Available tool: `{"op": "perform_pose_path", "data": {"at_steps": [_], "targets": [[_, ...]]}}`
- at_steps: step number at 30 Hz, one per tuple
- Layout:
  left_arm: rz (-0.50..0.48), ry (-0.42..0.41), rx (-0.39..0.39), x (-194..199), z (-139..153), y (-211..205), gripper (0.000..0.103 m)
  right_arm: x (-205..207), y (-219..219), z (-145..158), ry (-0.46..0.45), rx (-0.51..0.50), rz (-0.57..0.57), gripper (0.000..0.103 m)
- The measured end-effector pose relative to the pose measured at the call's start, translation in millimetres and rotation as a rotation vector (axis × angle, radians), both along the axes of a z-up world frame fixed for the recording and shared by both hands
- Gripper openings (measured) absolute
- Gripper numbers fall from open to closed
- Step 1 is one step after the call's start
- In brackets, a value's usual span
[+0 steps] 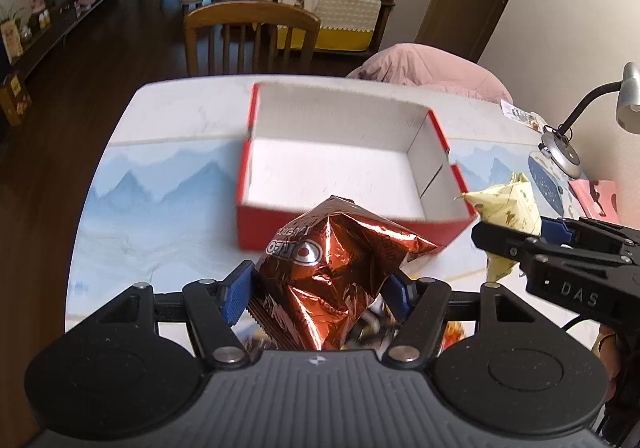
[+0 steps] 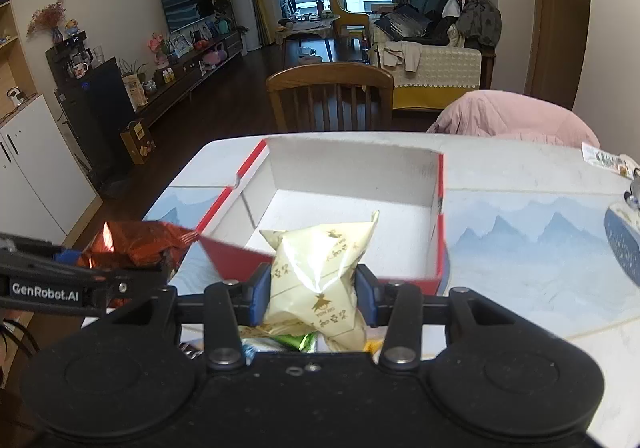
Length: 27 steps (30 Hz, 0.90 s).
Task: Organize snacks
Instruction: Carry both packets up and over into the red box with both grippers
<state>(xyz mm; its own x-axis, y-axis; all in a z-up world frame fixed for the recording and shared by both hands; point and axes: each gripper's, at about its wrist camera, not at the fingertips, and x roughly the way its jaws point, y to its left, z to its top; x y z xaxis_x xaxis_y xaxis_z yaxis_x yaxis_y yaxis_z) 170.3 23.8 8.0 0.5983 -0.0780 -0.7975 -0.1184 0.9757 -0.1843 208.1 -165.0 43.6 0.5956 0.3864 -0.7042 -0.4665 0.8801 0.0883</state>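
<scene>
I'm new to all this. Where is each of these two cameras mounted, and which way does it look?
Left wrist view: sits on the left tongs, looking forward and down along them at the brown foil packet they clamp; the right tongs show at the right edge.
Right wrist view: sits on the right tongs, looking forward and down at the pale yellow packet they clamp; the left tongs show at the left.
Shared: both see the empty red box, the table and the wooden chair.

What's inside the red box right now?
Nothing that shows: the red box has a bare white floor. The brown packet and yellow packet cover its near edge, so that strip stays unseen.
</scene>
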Motion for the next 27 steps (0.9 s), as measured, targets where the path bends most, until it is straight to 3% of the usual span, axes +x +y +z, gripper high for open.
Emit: {"op": "perform_pose_path", "data": {"at_steps": [12,27], "targets": [[-0.017,0.03,0.073,97,7,-19,0.067,69,-1,-3,-0.012,-0.05,0.022,0.043],[0.002,0.192,0.131,194,-50,-13,0.067,139,31,-53,0.069,-0.169,0.091,0.043]]}}
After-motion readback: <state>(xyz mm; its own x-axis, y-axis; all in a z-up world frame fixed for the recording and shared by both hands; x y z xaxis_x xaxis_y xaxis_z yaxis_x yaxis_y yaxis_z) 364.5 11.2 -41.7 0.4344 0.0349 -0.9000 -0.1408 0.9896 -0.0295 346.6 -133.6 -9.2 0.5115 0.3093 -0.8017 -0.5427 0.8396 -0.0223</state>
